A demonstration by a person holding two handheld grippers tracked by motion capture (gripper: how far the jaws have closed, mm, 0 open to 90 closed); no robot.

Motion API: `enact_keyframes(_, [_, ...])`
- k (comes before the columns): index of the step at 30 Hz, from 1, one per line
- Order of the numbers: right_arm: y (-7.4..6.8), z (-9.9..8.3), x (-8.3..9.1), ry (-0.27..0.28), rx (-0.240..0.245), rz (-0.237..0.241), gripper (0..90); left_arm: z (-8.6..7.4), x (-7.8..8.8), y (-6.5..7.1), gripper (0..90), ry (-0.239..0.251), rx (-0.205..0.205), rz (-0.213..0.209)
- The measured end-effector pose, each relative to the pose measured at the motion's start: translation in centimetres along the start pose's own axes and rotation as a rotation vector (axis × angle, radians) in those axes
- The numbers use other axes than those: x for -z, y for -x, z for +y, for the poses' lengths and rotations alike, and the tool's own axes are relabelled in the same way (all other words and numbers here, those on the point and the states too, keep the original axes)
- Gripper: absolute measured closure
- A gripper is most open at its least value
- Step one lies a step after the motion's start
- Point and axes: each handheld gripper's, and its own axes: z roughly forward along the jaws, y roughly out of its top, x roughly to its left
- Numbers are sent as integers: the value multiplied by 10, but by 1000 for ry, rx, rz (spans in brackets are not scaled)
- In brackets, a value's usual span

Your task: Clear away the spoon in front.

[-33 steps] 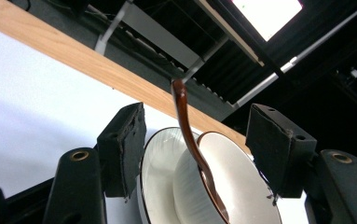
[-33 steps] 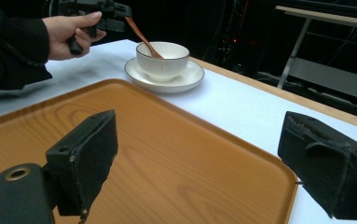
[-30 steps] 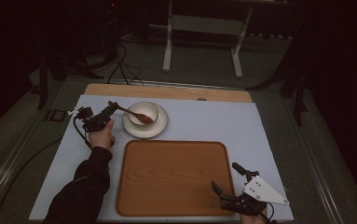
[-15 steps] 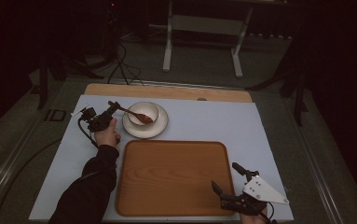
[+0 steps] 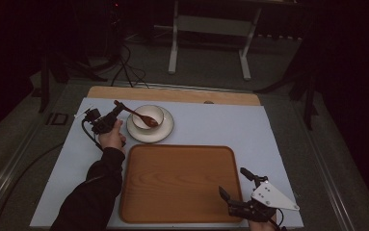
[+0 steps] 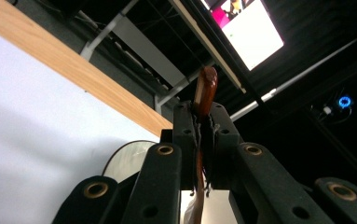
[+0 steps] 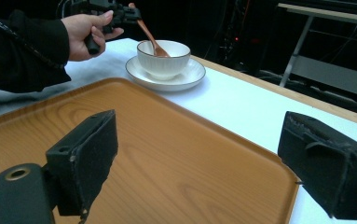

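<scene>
A white bowl (image 5: 156, 110) stands on a white saucer (image 5: 165, 131) at the back left of the table. A brown wooden spoon (image 5: 141, 117) rests with its head in the bowl and its handle slanting up to the left. My left gripper (image 5: 117, 107) is shut on that handle. Its jaws have just been closing, with the handle between them. In the left gripper view (image 6: 203, 123) the spoon (image 6: 206, 88) sticks up past the pads. My right gripper (image 5: 232, 181) stands open over the near right corner of the wooden tray (image 5: 177, 183), nothing between its fingers.
The right gripper view (image 7: 204, 154) shows the bare tray (image 7: 167, 154) with the bowl (image 7: 162, 58), saucer (image 7: 188, 74) and spoon (image 7: 148, 33) beyond it. A white mat (image 5: 220, 127) covers the table. A strip of wood (image 5: 172, 94) runs along the far edge.
The left gripper's jaws have closed onto the spoon handle, and the hand has barely shifted. The right gripper has stayed still.
</scene>
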Motion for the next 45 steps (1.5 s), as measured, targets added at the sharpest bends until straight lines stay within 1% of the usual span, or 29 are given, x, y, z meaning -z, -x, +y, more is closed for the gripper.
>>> enact_keyframes(1, [0,0,0,0,-1,0,118,0,0,0,838,0,0,0])
enact_keyframes(2, [0,0,0,0,-1,0,118,1,0,3,838,-9,-23,2])
enact_keyframes(3, [0,0,0,1,0,-1,118,1,0,3,839,-9,-23,2])
enact_keyframes(4, [0,0,0,2,0,-1,118,6,1,10,841,-18,-46,-3])
enact_keyframes(5, [0,0,0,2,0,-1,119,8,2,13,842,-15,-61,-2])
enact_keyframes(6, [0,0,0,2,0,-2,119,11,2,15,842,-21,-65,-16])
enact_keyframes(9, [0,0,0,2,0,-3,119,20,4,23,843,-17,-103,-27])
enact_keyframes(11, [-1,1,1,3,0,-3,118,27,6,28,843,-13,-109,-33])
enact_keyframes(14, [-1,1,1,6,3,-3,118,36,11,38,843,-6,-137,-45])
enact_keyframes(17, [-1,1,1,5,1,-4,119,47,18,46,843,-14,-165,-53])
enact_keyframes(21, [-1,2,2,6,5,-4,119,61,28,56,843,-26,-200,-52])
enact_keyframes(27, [-2,1,1,3,2,-3,119,78,41,70,843,-97,-252,-57])
enact_keyframes(29, [-2,1,1,3,2,-4,119,83,45,74,843,-121,-256,-75])
enact_keyframes(30, [-2,1,1,3,2,-3,119,85,46,77,843,-152,-267,-84])
enact_keyframes(31, [-2,2,1,4,1,-3,119,87,47,80,843,-173,-282,-86])
enact_keyframes(32, [-2,2,1,4,0,-2,119,89,49,84,843,-195,-297,-103])
enact_keyframes(33, [-2,2,1,4,0,-2,119,89,49,84,843,-195,-297,-103])
enact_keyframes(34, [-2,2,0,4,0,-2,119,90,50,88,843,-216,-315,-109])
enact_keyframes(35, [-3,2,1,3,-1,-3,119,92,53,91,843,-219,-324,-118])
enact_keyframes(36, [-3,2,1,3,1,-3,118,93,54,93,843,-237,-329,-140])
enact_keyframes(37, [-3,2,0,4,1,-3,119,94,57,97,843,-248,-346,-143])
enact_keyframes(38, [-3,2,0,3,1,-3,119,95,58,99,843,-258,-351,-154])
enact_keyframes(39, [-3,2,0,3,2,-3,119,95,59,102,843,-271,-359,-170])
enact_keyframes(40, [-3,2,0,3,3,-3,119,95,62,105,843,-273,-374,-173])
enact_keyframes(41, [-3,2,0,1,1,-2,119,96,63,107,843,-290,-381,-189])
enact_keyframes(43, [-3,2,0,2,2,-2,119,95,66,111,843,-308,-408,-206])
enact_keyframes(44, [-3,2,0,3,2,-3,119,95,67,114,843,-327,-411,-223])
enact_keyframes(45, [-3,2,0,3,2,-4,119,94,68,116,843,-340,-426,-226])
